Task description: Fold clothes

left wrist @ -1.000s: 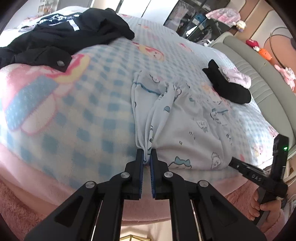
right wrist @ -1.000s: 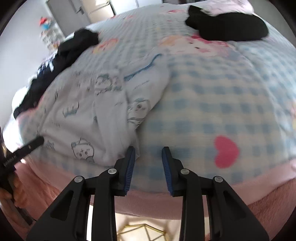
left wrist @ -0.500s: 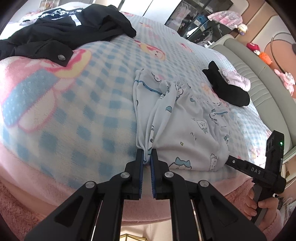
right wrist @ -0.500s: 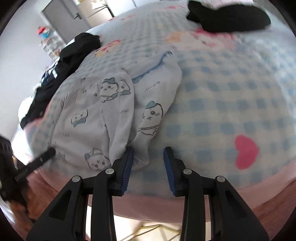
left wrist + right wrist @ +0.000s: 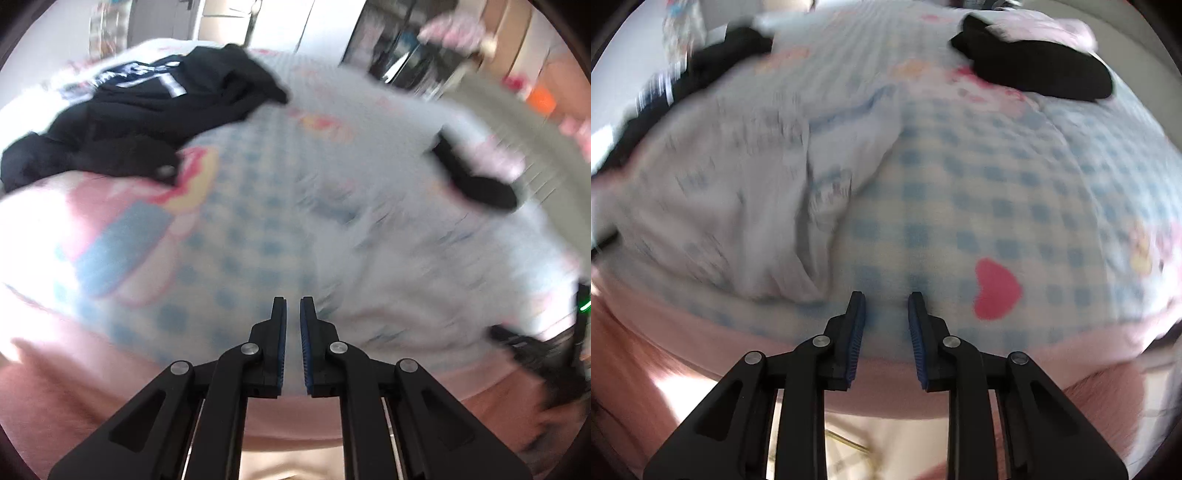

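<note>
Pale pyjama bottoms with cartoon prints lie crumpled on the blue-check blanket. Both views are motion-blurred. My left gripper is shut at the garment's near left edge, and the pale cloth appears pinched between its pads. In the right wrist view the bottoms end just left of my right gripper. Its jaws are closing, with only blanket between them. The right gripper also shows as a dark blur at the left view's lower right.
A black jacket lies at the bed's far left. A black item against pink cloth sits at the far right. The blanket's pink border hangs over the near edge. Shelves stand behind.
The right gripper's jaws have narrowed, and the garment's corner that sat between them now lies to their left. The left gripper has lifted slightly, still closed at the hem. Both views are blurred.
</note>
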